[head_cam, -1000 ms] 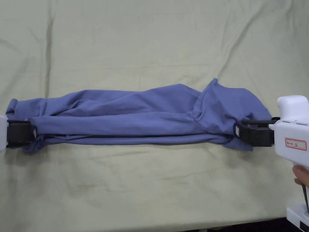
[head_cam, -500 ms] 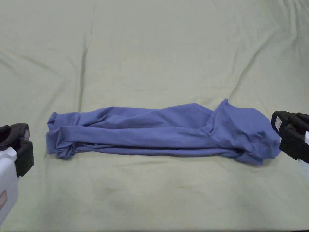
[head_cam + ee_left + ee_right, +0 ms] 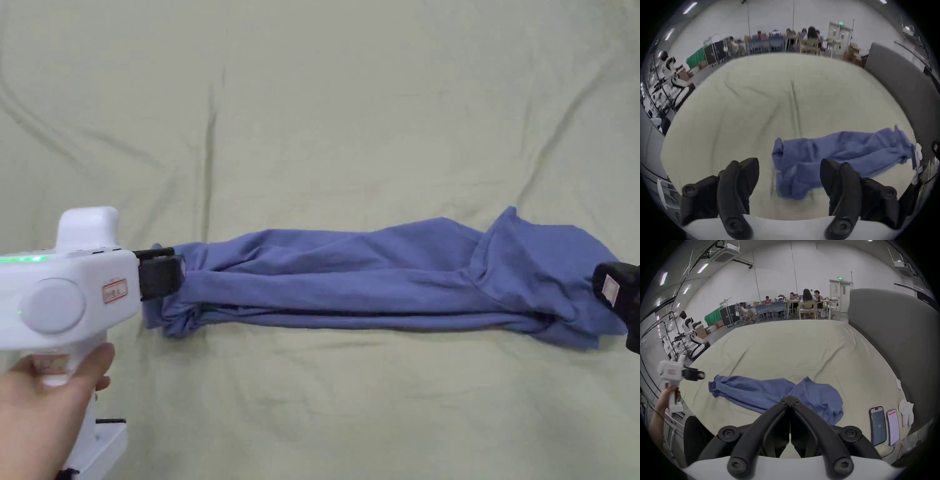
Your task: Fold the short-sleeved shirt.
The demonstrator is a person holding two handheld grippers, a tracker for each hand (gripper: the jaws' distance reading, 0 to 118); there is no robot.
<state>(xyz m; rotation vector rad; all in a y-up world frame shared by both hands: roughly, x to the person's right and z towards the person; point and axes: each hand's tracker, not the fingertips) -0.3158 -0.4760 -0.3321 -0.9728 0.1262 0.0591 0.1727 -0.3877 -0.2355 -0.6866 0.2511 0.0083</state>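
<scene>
- Left gripper (image 3: 161, 275): nearest in the head view, held by a hand (image 3: 44, 412) at lower left. Jaws spread wide in its own view, nothing between them. Tips sit at the left end of the shirt (image 3: 375, 281); contact there is unclear.
- Right gripper (image 3: 790, 400): jaws clenched tip to tip in its own view, no cloth pinched. It hovers at the shirt's right end, at the frame edge in the head view.
- Shirt: blue, already gathered into a long narrow band, lying crosswise on the bed (image 3: 312, 94), on the pale green sheet. Right end is bulkier, with a flap standing up; left end is bunched.
- Two phones (image 3: 885, 425) lie on the sheet just past the shirt's right end.
- Far off: people seated at tables across the room.
- Step, as I read it: lengthwise fold done, both ends released, regrasp pending.
- Next move calls for: right jaws opening, both grippers pinching all layers at an end, then carrying one end over the other. Risk: bunched left end slips or catches only the top layer.
</scene>
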